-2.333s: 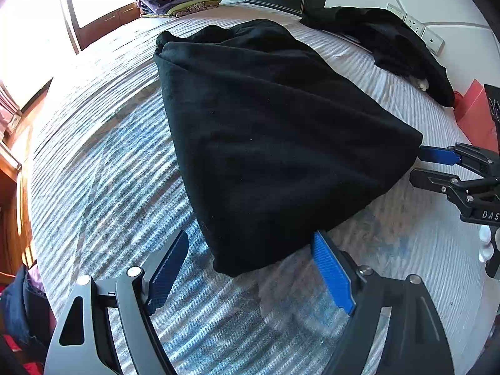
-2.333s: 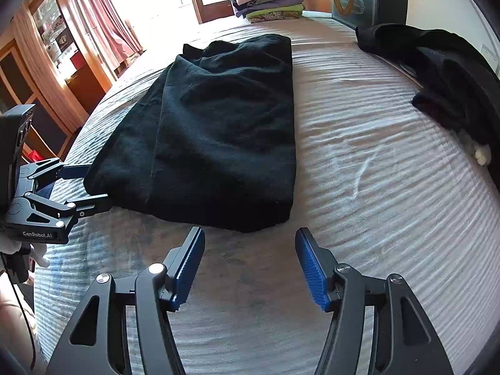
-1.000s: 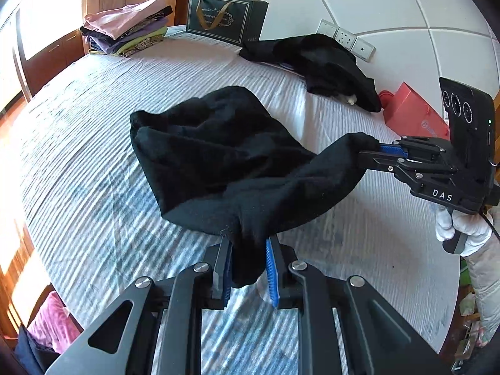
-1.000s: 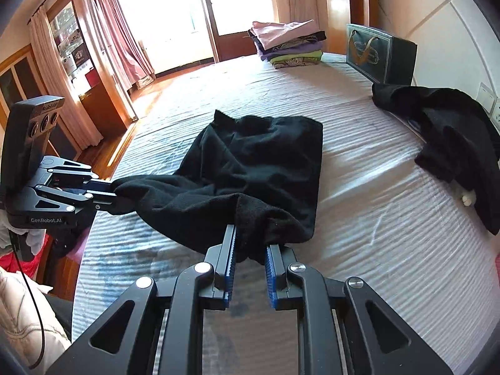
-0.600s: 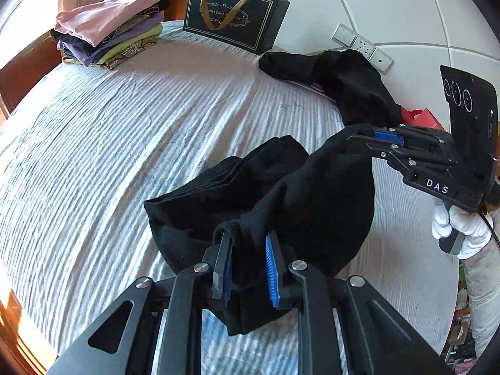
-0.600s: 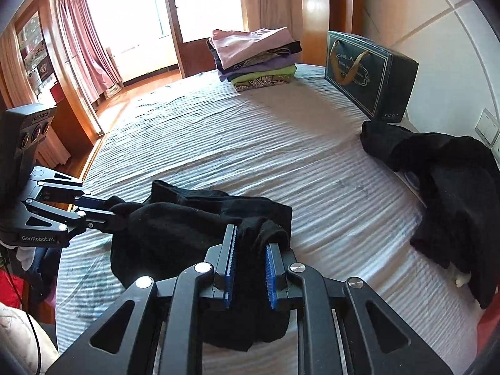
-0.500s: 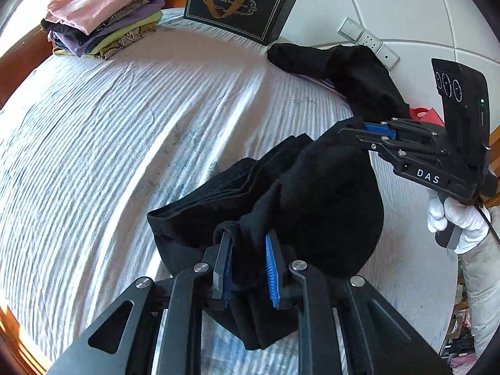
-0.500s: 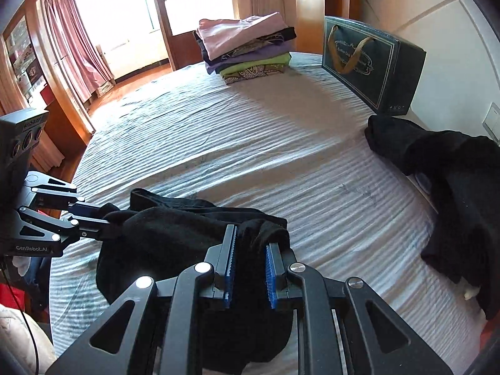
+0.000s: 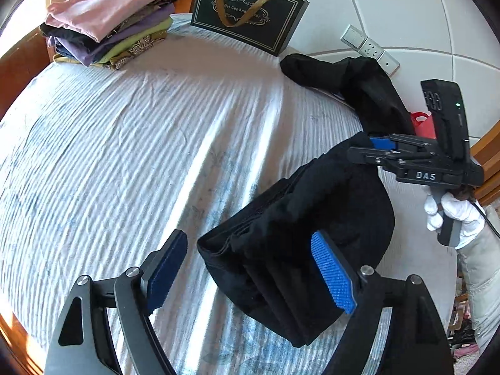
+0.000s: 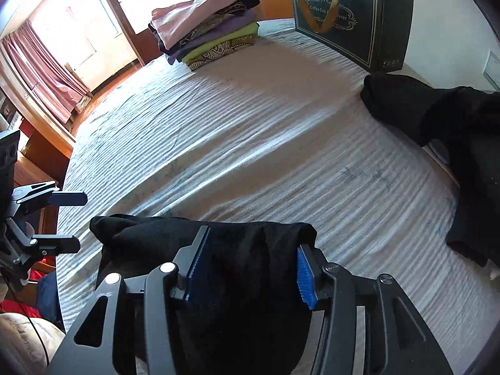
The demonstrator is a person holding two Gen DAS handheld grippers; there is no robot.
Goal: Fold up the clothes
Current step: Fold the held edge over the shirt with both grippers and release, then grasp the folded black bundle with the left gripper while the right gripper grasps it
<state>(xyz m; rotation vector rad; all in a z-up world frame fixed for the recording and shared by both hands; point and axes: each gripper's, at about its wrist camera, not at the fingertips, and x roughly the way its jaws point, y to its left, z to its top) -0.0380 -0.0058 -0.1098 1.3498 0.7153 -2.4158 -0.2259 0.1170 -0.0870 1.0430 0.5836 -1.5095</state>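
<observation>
A black garment [image 9: 297, 234] lies folded in a thick bundle on the striped white bed [image 9: 125, 156]. My left gripper [image 9: 250, 270] hangs over its near end, jaws opening wide, and the blue pads do not touch the cloth. In the right wrist view the same black garment [image 10: 250, 281] fills the gap of my right gripper [image 10: 252, 270], whose jaws are opening with the cloth loose between them. The right gripper [image 9: 372, 147] shows at the garment's far corner, held by a white-gloved hand [image 9: 450, 215]. The left gripper [image 10: 67, 222] stands open at the bed's left edge.
A stack of folded clothes [image 9: 109, 28] and a dark gift bag [image 9: 247, 22] stand at the far end of the bed. Another black garment [image 9: 353, 87] lies heaped by the wall sockets [image 9: 372, 50], with a red bag [image 9: 422, 125] behind it.
Both grippers carried the garment's near edge forward across the bed, doubling it over. Both then opened and let go of the cloth, which now rests in a bundle.
</observation>
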